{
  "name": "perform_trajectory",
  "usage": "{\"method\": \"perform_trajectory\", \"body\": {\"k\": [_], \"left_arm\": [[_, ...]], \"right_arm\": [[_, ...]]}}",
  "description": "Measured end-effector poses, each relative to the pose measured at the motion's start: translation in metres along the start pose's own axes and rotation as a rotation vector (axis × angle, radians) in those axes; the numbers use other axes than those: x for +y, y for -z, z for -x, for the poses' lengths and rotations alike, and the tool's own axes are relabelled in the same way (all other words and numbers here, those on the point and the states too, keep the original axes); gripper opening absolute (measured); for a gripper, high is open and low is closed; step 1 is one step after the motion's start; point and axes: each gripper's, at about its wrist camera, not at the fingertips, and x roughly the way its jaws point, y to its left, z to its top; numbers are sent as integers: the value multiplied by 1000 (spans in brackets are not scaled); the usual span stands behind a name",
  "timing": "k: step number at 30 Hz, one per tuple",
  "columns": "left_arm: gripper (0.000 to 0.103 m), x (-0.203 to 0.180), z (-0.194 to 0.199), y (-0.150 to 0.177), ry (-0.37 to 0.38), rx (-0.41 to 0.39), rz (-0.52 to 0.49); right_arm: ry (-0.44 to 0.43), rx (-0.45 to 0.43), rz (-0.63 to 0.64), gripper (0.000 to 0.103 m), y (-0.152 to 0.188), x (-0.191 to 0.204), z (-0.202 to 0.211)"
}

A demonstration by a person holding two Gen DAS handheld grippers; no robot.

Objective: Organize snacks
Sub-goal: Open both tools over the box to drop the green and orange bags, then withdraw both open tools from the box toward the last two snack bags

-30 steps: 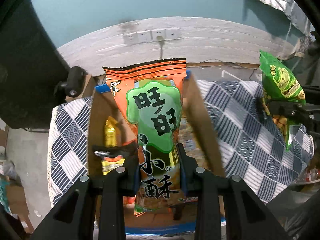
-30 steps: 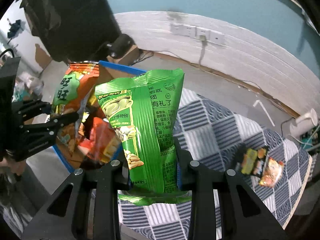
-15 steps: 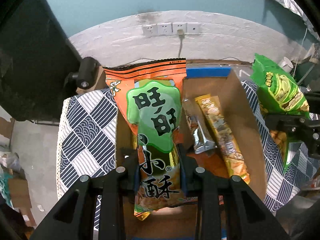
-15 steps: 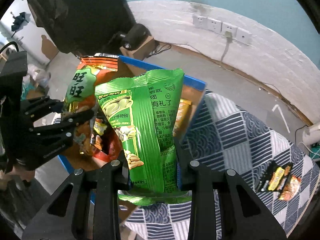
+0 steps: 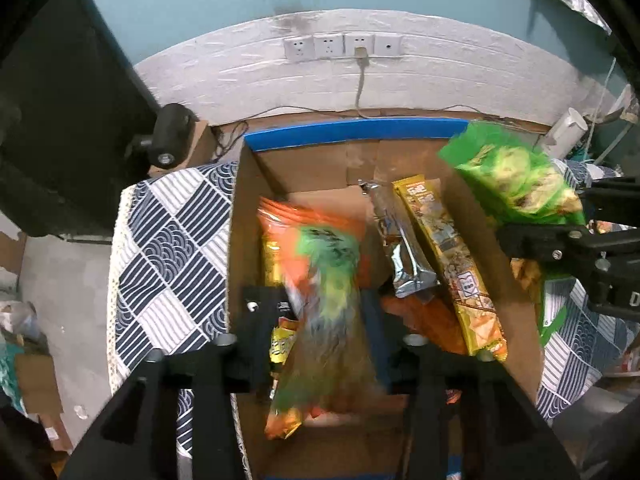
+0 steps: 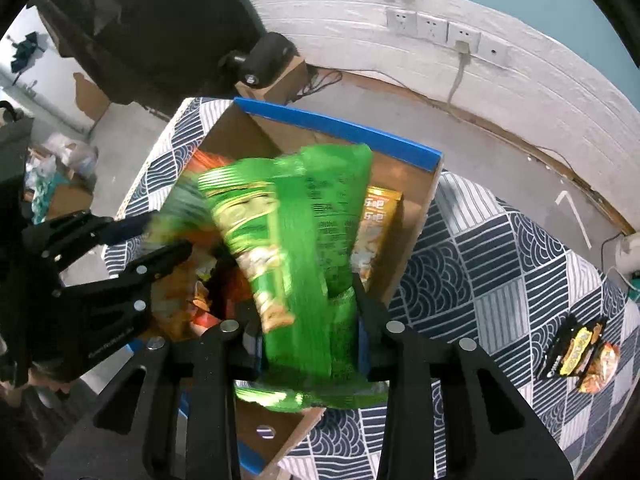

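A cardboard box with blue-taped rims stands on the checked cloth and holds several snack packs. My left gripper has its jaws spread; the orange and green snack bag between them is blurred and tipping down into the box. My right gripper also has its jaws spread, and the green nut bag is blurred and leaning forward over the box. The green bag also shows in the left wrist view at the box's right wall.
In the box lie a yellow pack and a silver pack. Two small snack packs lie on the checked cloth at the right. A white wall with sockets is behind. A dark cabinet stands at the left.
Both grippers moved over the box and opened. The orange bag and the green bag have slipped from upright in the jaws and are dropping forward into the box.
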Motion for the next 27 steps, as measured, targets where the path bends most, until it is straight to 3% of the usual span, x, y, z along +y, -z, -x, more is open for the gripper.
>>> {"method": "perform_trajectory", "body": {"k": [5,15,19,23,27], "left_arm": [[69,3,7,-1,-25,-20,11],[70,2,16,-1,-18,-35,14],[70,-5,19,-1,-20,-42,1],[70,-16,25,-1,-16,-54,-19],[74,-31,33,-4,2,-81,-36]], "right_arm": [[-16,-24,0,49,0,1,8],[42,-68,51,52,10,6,28],[73,-91,68,57,15,3,38],[119,-125,80,68,25,-4,53],[160,-147,90,70,35,-13,65]]}}
